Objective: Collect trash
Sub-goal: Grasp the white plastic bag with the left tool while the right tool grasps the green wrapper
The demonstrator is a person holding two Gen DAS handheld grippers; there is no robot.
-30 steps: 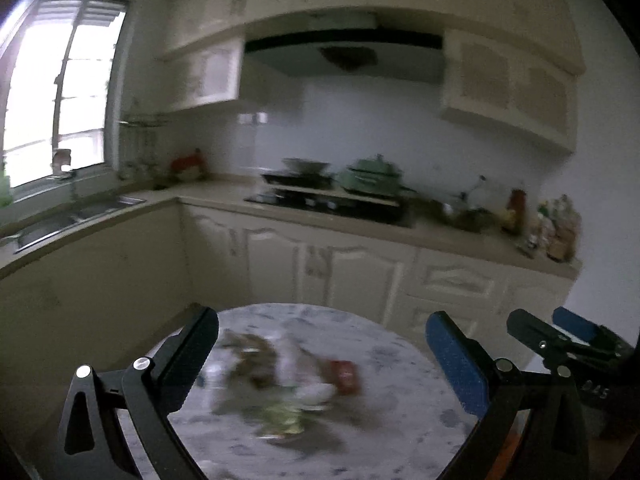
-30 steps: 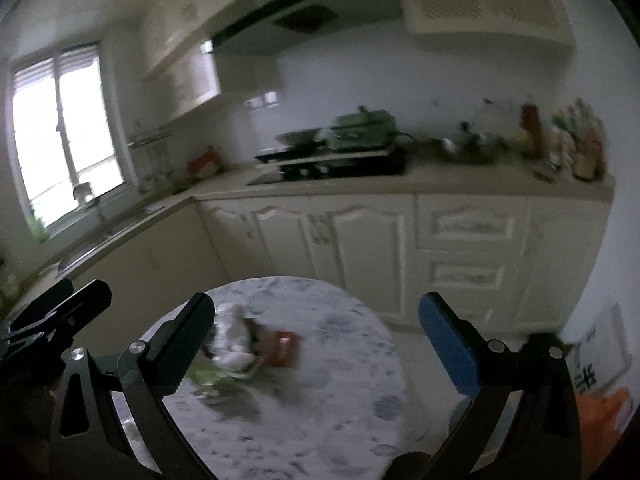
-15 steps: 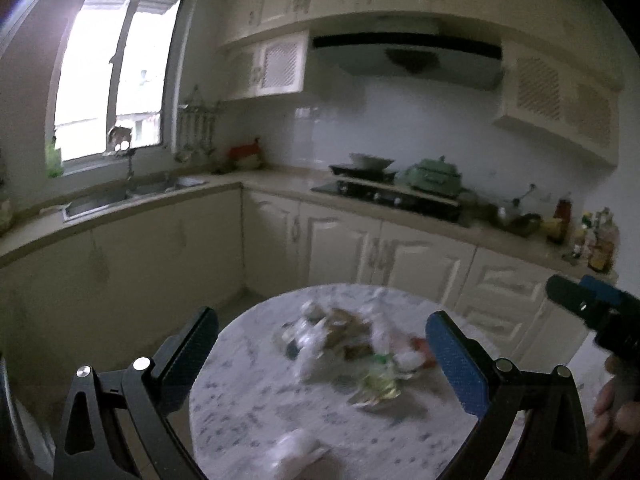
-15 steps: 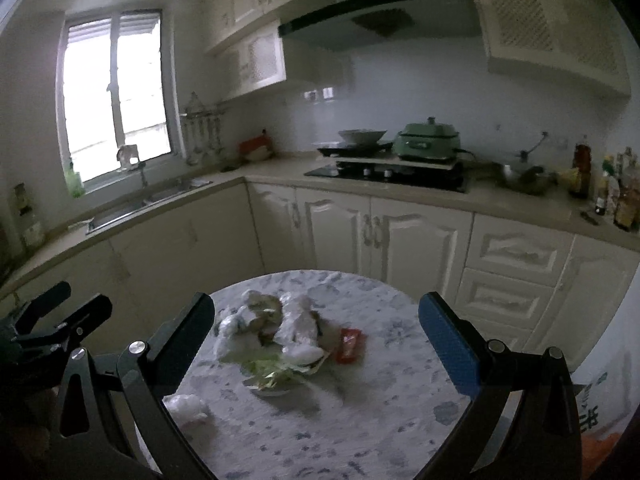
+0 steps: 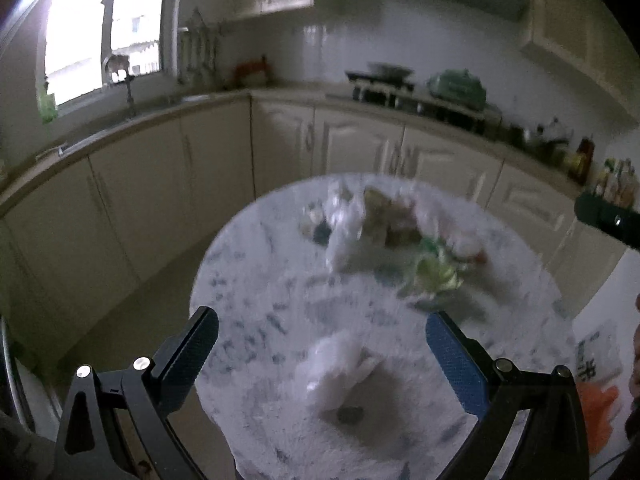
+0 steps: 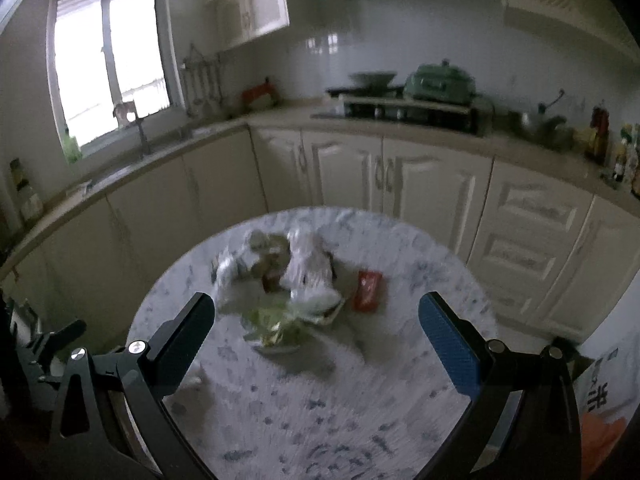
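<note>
A heap of trash [image 6: 288, 276] lies on the round marble table [image 6: 320, 420]: white crumpled wrappers, brown scraps and a green leafy piece [image 6: 276, 324]. A red packet [image 6: 367, 291] rests just right of the heap. In the left wrist view the same heap [image 5: 384, 232] is farther off, and a separate white crumpled tissue [image 5: 340, 368] sits close between the fingers. My left gripper [image 5: 320, 356] is open above the tissue. My right gripper [image 6: 316, 332] is open, hovering short of the heap with nothing held.
Cream kitchen cabinets [image 6: 400, 176] and a counter wrap behind the table, with a stove and green pot [image 6: 438, 80]. A sink lies under the window [image 6: 108, 52] at left. The floor [image 5: 132, 312] opens left of the table. An orange item [image 6: 600, 428] sits low right.
Both grippers have dropped and tilted down toward the table, so the table top fills more of each view. The white tissue now sits between the left fingers. Both stayed open.
</note>
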